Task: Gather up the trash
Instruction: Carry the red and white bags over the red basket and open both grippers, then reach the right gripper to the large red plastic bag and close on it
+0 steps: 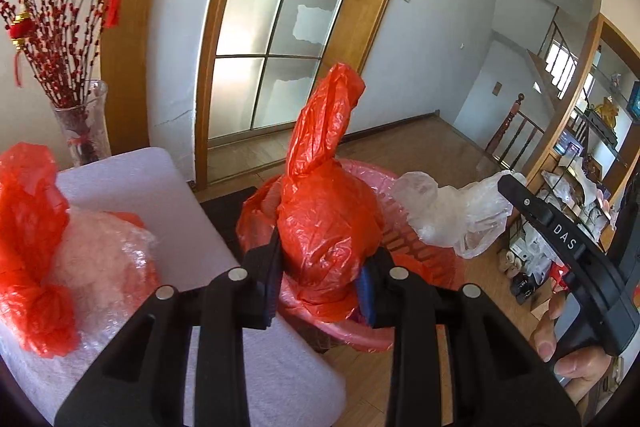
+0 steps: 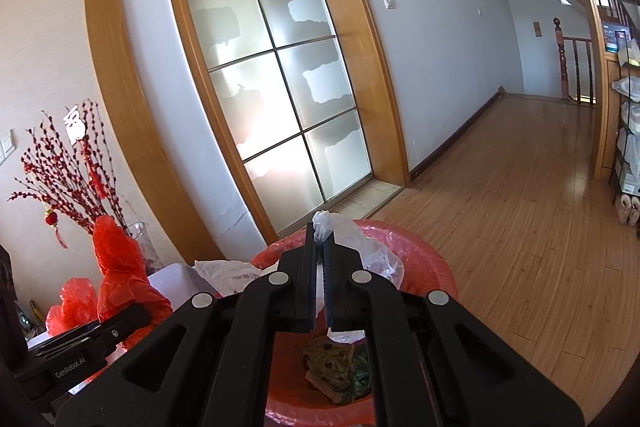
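Observation:
My left gripper (image 1: 322,269) is shut on a crumpled red plastic bag (image 1: 324,203) whose twisted end sticks upward. It hangs over the near rim of a pink bin (image 1: 424,263) lined with red plastic. My right gripper (image 2: 319,233) is shut on a thin white plastic bag (image 2: 364,247) above the same bin (image 2: 434,269). Yellow-green wrappers (image 2: 332,367) lie inside the bin. In the left wrist view the white bag (image 1: 448,211) hangs from the right gripper (image 1: 510,187), with a hand (image 1: 560,343) on its handle.
A white table (image 1: 168,211) at the left carries another red bag (image 1: 32,227) around bubble wrap (image 1: 100,255). A glass vase (image 1: 86,123) of red branches stands behind it. A frosted glass door (image 2: 272,87), wooden floor (image 2: 520,227) and a cluttered shelf (image 1: 560,211) surround the bin.

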`<action>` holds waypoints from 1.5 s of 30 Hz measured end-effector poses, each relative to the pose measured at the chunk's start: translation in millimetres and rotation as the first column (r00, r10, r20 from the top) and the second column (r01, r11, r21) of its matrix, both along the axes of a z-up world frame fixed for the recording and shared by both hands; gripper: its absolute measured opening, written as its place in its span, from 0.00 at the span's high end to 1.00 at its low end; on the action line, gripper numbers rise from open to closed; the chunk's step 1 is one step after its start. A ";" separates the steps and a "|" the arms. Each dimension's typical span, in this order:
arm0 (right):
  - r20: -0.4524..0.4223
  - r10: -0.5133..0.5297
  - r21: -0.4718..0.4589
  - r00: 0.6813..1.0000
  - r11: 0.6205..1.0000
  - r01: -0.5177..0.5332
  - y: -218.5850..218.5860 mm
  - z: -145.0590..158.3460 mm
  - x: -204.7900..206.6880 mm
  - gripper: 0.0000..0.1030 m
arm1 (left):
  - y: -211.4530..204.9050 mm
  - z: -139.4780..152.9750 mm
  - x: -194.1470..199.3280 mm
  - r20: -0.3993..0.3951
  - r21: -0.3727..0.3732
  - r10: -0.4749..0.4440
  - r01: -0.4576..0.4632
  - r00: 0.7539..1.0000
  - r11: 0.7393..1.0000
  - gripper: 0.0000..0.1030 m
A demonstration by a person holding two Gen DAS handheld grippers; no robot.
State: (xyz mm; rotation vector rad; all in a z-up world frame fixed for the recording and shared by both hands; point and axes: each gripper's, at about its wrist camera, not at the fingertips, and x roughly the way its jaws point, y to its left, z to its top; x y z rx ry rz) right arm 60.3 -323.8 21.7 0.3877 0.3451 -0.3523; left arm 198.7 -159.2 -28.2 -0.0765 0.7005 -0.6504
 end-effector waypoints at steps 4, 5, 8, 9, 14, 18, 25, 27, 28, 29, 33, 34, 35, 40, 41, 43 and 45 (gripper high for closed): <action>0.001 -0.019 0.010 1.000 1.000 0.019 -10.6 -2.5 6.6 0.97 | -19.6 -3.5 4.5 -0.001 0.005 -0.029 0.029 1.000 1.000 0.69; 0.002 -0.022 0.012 1.000 1.000 0.022 -12.9 -2.4 7.0 0.97 | -24.5 -4.2 7.4 -0.002 0.005 -0.035 0.035 0.999 0.999 0.69; 0.009 -0.038 0.020 0.999 0.999 0.038 -20.8 -3.8 11.9 0.97 | -38.6 -9.3 12.1 -0.008 0.006 -0.055 0.055 0.998 0.998 0.69; 0.012 -0.040 0.026 0.999 0.999 0.040 -23.4 -5.2 12.1 0.97 | -42.8 -12.4 14.5 -0.014 0.005 -0.064 0.064 0.998 0.998 0.68; -0.005 -0.022 0.061 1.000 0.998 0.022 -35.0 -14.4 20.9 0.82 | -52.4 -33.1 24.5 -0.050 0.029 -0.067 0.069 0.996 0.997 0.54; -0.027 -0.029 0.071 0.999 0.997 0.031 -36.5 -25.1 16.7 0.63 | -46.4 -42.7 29.1 -0.085 0.011 -0.046 0.047 0.995 0.999 0.45; -0.085 -0.004 0.025 0.996 1.000 0.006 -17.8 -31.4 14.4 0.58 | -18.6 -38.6 20.4 -0.043 0.057 0.049 -0.046 0.998 0.997 0.36; -0.094 0.025 0.005 0.995 1.000 -0.025 -8.4 -29.9 15.8 0.58 | -8.2 -36.0 11.0 -0.016 0.077 0.090 -0.088 0.996 0.993 0.33; -0.099 0.041 -0.004 0.994 0.999 -0.042 -2.7 -28.9 16.5 0.58 | -1.4 -35.2 7.3 -0.003 0.087 0.109 -0.108 0.994 0.990 0.31; -0.102 0.054 -0.009 0.993 0.998 -0.056 1.2 -27.6 17.2 0.58 | 7.8 -34.1 2.2 0.010 0.097 0.135 -0.135 0.991 0.986 0.30; -0.109 0.139 -0.008 0.984 0.990 -0.141 24.9 -24.9 21.3 0.58 | 47.1 -27.5 -12.4 0.026 0.092 0.222 -0.223 0.975 0.970 0.29; -0.112 0.168 -0.005 0.979 0.985 -0.170 32.6 -24.0 22.9 0.58 | 58.1 -25.6 -15.7 0.029 0.090 0.243 -0.245 0.970 0.965 0.29; -0.114 0.192 -0.007 0.975 0.981 -0.194 40.8 -23.4 23.6 0.58 | 67.6 -23.8 -18.6 0.034 0.090 0.261 -0.263 0.965 0.960 0.29; -0.122 0.330 -0.014 0.936 0.942 -0.334 84.6 -17.1 33.5 0.58 | 131.9 -10.4 -41.6 0.086 0.091 0.400 -0.407 0.912 0.909 0.29; -0.123 0.379 -0.007 0.917 0.924 -0.383 99.8 -16.2 36.4 0.58 | 145.7 -7.1 -46.9 0.099 0.094 0.434 -0.443 0.895 0.892 0.29; -0.129 0.471 0.000 0.872 0.880 -0.475 131.7 -15.6 45.0 0.58 | 171.2 -3.4 -55.7 0.118 0.105 0.493 -0.505 0.862 0.857 0.29; -0.140 0.552 0.000 0.822 0.830 -0.557 162.0 -16.1 51.2 0.59 | 195.5 -0.9 -64.3 0.135 0.122 0.547 -0.562 0.826 0.818 0.29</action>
